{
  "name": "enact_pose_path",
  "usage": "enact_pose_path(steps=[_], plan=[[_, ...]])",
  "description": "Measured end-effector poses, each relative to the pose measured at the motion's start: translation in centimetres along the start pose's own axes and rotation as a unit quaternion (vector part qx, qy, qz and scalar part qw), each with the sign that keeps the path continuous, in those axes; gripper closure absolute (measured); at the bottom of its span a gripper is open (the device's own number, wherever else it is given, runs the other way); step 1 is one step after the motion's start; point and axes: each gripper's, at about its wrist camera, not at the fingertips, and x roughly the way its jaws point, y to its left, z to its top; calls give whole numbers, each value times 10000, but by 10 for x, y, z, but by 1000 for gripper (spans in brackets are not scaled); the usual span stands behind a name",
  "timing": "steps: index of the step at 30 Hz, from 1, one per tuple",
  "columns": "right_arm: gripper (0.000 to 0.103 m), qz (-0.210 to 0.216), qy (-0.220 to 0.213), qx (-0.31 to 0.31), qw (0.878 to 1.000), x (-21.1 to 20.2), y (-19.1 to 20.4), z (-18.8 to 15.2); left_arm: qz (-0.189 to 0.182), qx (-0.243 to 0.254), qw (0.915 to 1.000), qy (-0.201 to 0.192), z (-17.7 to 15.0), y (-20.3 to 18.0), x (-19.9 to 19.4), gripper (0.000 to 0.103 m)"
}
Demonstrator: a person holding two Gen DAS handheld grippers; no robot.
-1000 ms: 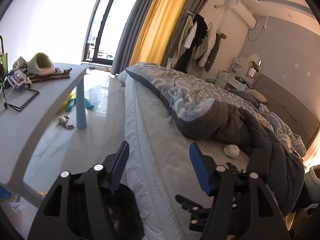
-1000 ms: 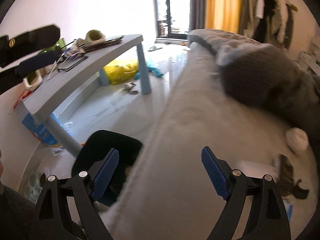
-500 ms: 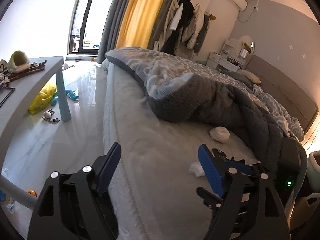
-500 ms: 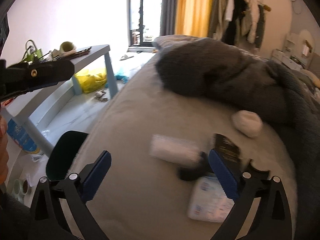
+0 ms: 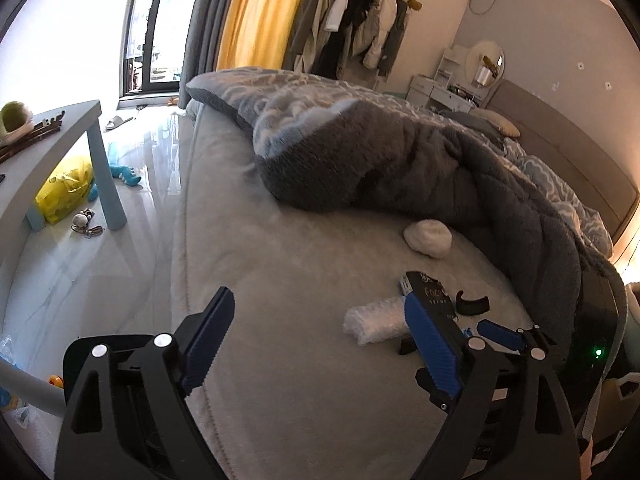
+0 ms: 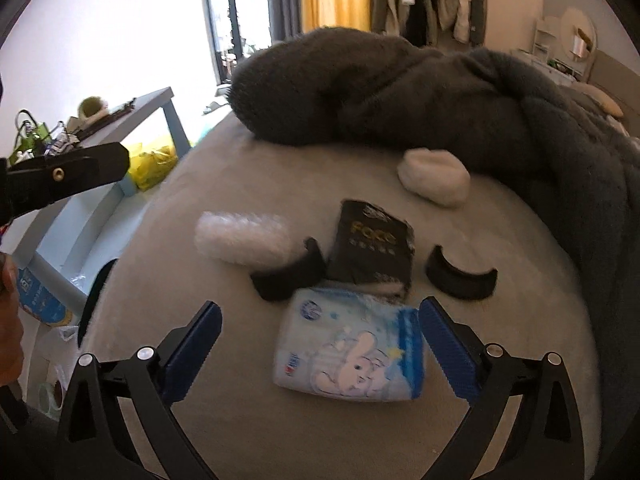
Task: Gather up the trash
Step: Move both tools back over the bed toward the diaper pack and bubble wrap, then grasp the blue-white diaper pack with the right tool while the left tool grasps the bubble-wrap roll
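- While both grippers hang over the bed (image 6: 360, 440), nothing is picked up yet, so we judge the task as just starting.
- Left gripper (image 5: 316, 344): jaws have just been opening, now wide apart, nothing between the pads; only bare bedsheet under it.
- Right gripper (image 6: 320, 344): jaws have just been opening too, now spread wide. The blue-and-white tissue pack (image 6: 352, 348) lies between its fingers, but we see no pad pressing on it, so released, not grasping.
- Trash candidates all lie in a cluster on the bed, near the grey blanket (image 6: 400, 92):
  - bubble-wrap roll (image 6: 240, 236), to the left of the cluster
  - black packet (image 6: 374, 244), touching the tissue pack's far edge
  - two curved black pieces, one (image 6: 288, 276) just beside the roll, one (image 6: 460, 276) to the right of the black packet
  - white wad (image 6: 434, 176), right at the blanket's edge
- Remaining: every item above. We see a dark bin-like rim (image 6: 94, 300) at the bed's left edge, too cut off to call.
- Floor also holds a yellow bag (image 5: 66, 188) under the table (image 5: 48, 152); whether it counts as trash we cannot tell.
- Writing:
  - black packet reads "FOCO" in gold in the right wrist view; smaller lines beneath are unreadable
  - tissue pack shows a cartoon rabbit print and a small round logo, text too blurred to read
  - blue box (image 6: 38, 300) under the table has print we cannot make out
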Motion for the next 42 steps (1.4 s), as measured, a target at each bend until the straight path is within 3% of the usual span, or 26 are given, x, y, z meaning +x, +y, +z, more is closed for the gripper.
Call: enact_pose_path(steps=[12,18,19,21,22,25,29,32,34,35,42], plan=[[4,-26,343,196,9992,16,-12,-9,-39,184,9990,397,-9,-26,30,13],[4,266,97,425,9987,6,-25,-10,-62,262,9985,477,-13,-38,39,13],[5,268,69,415,9988,4,-26,-9,-55,259,9984,490,-14,-39,41,13],[25,263,70,413,9988,3,-28,-9,-50,230,9985,503,-14,-41,43,13],[25,363,138,486,9981,5,-31,-9,-51,214,9985,510,-15,-42,44,13],[24,462,186,507,9975,8,-33,-11,-41,211,9984,531,-16,-45,46,13],[10,520,320,425,9972,15,-26,-12,-7,174,9985,520,-16,-47,49,13],[10,427,358,357,9978,16,-22,-13,35,146,9986,502,-16,-48,50,13],[16,441,307,443,9976,13,-26,-13,62,131,9986,513,-17,-48,52,13],[27,418,312,494,9974,12,-30,-13,64,127,9985,524,-17,-48,53,13],[30,529,273,445,9972,5,-34,-12,-30,184,9981,590,-20,-54,59,15]])
